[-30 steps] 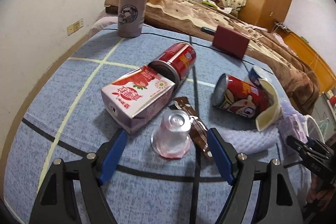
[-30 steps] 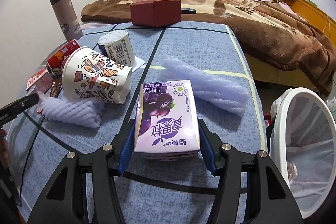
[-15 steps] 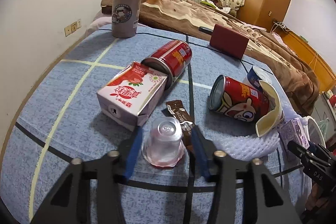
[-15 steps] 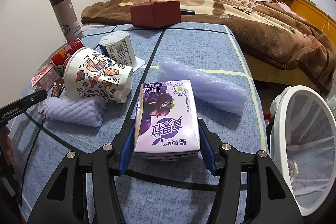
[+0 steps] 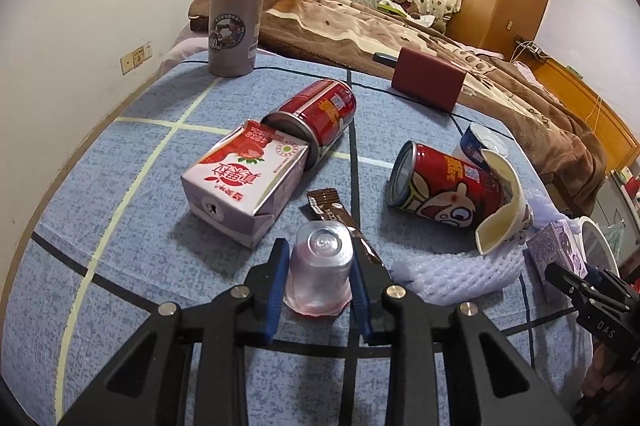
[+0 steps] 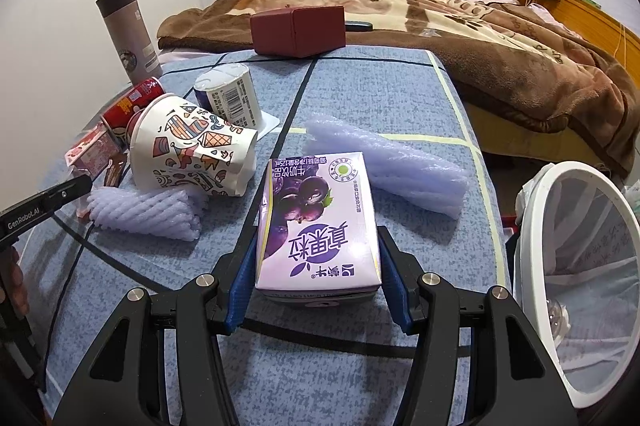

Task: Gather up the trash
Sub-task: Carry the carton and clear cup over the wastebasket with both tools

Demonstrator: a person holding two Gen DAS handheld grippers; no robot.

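Now, left tongs: the left gripper (image 5: 318,276) has just been closing, and its blue pads press both sides of the small clear upturned plastic jelly cup (image 5: 320,268), low centre of the left view.
Risk, cup: thin, slick walls may buckle or squirt out of the pinch; red residue at its rim could smear the blue cloth-covered table (image 5: 120,226).
Risk, wrapper: the brown snack wrapper (image 5: 340,222) lies touching the cup's right side, partly under the right pad, so it may get dragged along.
Neighbours, left view: the pink strawberry milk carton (image 5: 240,186) sits just upper left of the cup, a red can (image 5: 320,114) lies behind it, and a second red cartoon can (image 5: 444,186) lies to the right.
Right tongs: the right gripper (image 6: 318,282) is clamped on the purple grape milk carton (image 6: 318,222), centre of the right view.
Risk, carton: gripped near its rear end only, so it could pivot.
Bin: the white mesh trash basket (image 6: 536,194) stands at the right edge, off the table.
In the way: white foam netting (image 6: 384,166) lies just right of the carton, towards the basket; a patterned paper cup (image 6: 192,146) lies on its left.
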